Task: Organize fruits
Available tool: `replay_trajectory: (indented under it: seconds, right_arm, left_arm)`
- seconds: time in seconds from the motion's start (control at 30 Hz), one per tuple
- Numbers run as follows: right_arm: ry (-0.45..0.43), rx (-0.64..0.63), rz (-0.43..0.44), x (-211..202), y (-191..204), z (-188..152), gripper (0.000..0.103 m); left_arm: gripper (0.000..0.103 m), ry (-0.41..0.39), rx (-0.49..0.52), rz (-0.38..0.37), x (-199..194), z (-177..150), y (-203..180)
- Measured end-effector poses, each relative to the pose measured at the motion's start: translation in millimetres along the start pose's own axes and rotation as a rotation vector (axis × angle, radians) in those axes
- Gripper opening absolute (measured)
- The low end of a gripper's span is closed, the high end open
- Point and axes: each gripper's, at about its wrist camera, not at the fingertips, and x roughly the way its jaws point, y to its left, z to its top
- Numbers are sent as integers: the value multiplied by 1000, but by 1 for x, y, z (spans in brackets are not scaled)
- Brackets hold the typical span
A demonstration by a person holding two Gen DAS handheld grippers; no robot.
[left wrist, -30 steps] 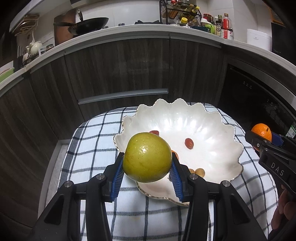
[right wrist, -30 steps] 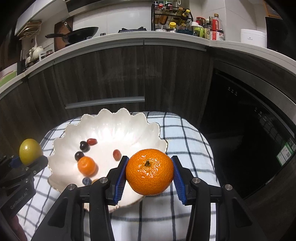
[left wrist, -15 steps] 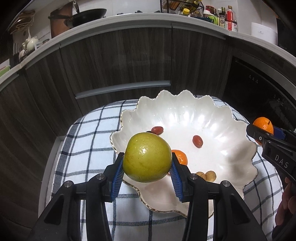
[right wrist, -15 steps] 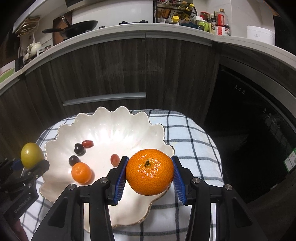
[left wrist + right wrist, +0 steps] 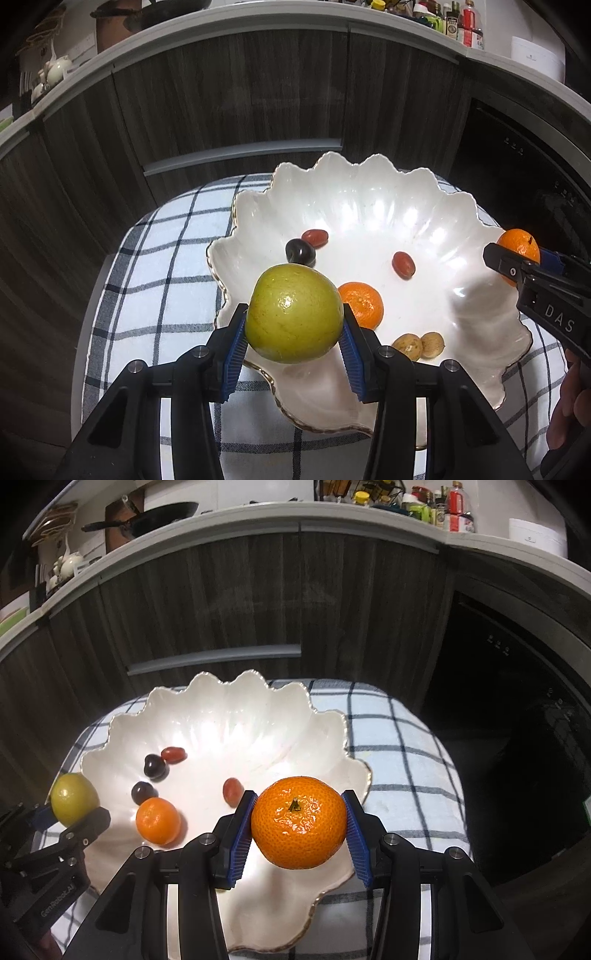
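My left gripper (image 5: 293,319) is shut on a green-yellow round fruit (image 5: 293,312) and holds it above the near left rim of a white scalloped bowl (image 5: 369,192). My right gripper (image 5: 299,823) is shut on an orange mandarin (image 5: 299,821) above the bowl's near right rim (image 5: 354,760). In the bowl lie a small mandarin (image 5: 364,302), red grapes (image 5: 403,264), a dark grape (image 5: 300,251) and two tan nuts (image 5: 419,345). The right gripper with its mandarin (image 5: 519,245) shows at the left wrist view's right edge. The left gripper's fruit (image 5: 74,803) shows at the right wrist view's left edge.
The bowl stands on a blue-and-white checked cloth (image 5: 162,258) over a small surface. Dark wood cabinets with a grey handle (image 5: 214,661) stand behind. A dark oven front (image 5: 517,716) is at the right. A counter with a pan (image 5: 162,513) and bottles runs above.
Both grippers have moved forward and down toward the bowl with their fruits held. The bowl now looks larger and closer in both views.
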Motion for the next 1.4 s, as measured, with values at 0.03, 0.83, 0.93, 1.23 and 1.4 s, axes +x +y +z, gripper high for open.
replay_trajectory:
  seconds: [0.03,0.83,0.93,1.23,1.4]
  right_arm:
    - [8,-2,1,2,1,0,47]
    - [-48,36,-42,-24,-4,3,82]
    - [-56,40,-40,-32,-4,2,82]
    - [-92,38,-38,-60,-5,0,82]
    - [-108,38,-36,-79,-5,-5,82]
  left_arm:
    - [46,5,-1,-2,1,0,0]
    - [95,-59,-45,64,-30,5,8]
    - [97,-73,-46,66,-38,5,7]
    - [97,-113,-46,72,-67,4,7]
    - [98,-132,-44,73,-84,0,6]
